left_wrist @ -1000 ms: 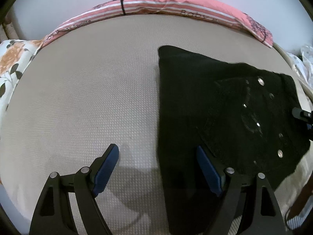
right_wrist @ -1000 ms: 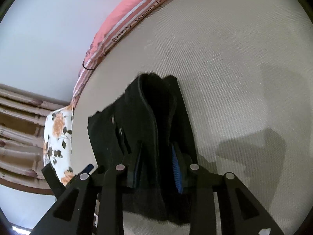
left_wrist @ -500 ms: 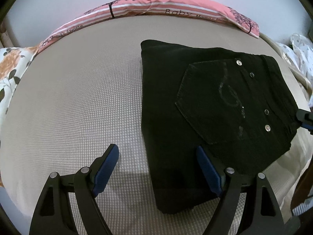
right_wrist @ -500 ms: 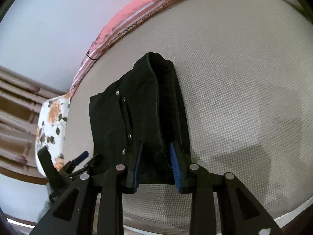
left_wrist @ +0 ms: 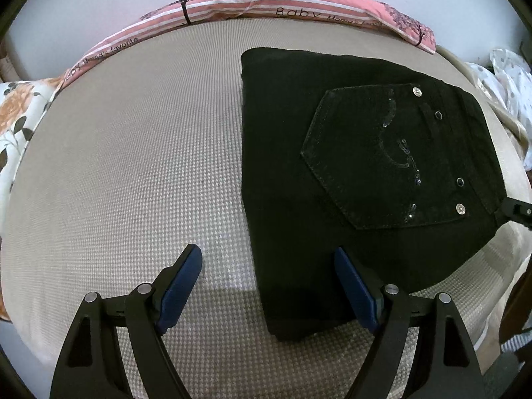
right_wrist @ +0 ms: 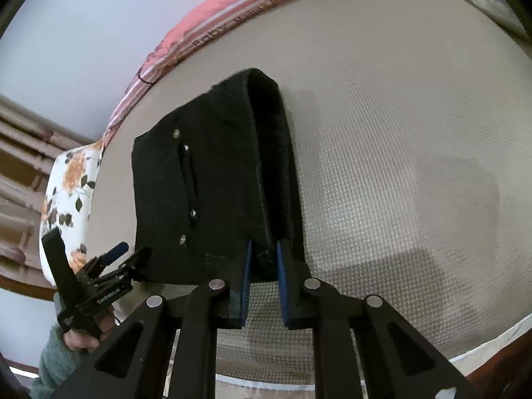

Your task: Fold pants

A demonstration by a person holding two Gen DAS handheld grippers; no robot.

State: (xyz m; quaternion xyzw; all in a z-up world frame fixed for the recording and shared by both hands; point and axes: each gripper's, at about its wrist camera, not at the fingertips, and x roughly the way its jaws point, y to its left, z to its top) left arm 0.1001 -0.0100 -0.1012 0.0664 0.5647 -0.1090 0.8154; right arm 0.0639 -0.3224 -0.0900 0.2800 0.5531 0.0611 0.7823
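At far left, floral pillow (left_wrist: 16, 126) tucked against the mattress (left_wrist: 133, 166) edge, with pink striped bolster (left_wrist: 232, 3) curving along the far side; both well apart from the work.

Near centre, left gripper (left_wrist: 269, 286): spread wide, holding nothing. Hovers low over the near-left corner of the pants (left_wrist: 332, 199), one pad above bare mattress, the other above black cloth. Straddles that folded edge, probably to pinch it or press it flat next.

Right of centre, pants lying flat on the mattress as a compact black rectangle, back pocket (left_wrist: 382, 159) and rivets facing up. Looks like at least one fold done; layers stacked thick along the right side in the right wrist view.

At far right, right gripper (right_wrist: 264, 266): pads drawn close together at the waistband corner, fabric reaching just between the tips. Cannot tell whether pinching or merely flanking the cloth. Sits there likely to steady the stacked layers and keep the edges aligned.
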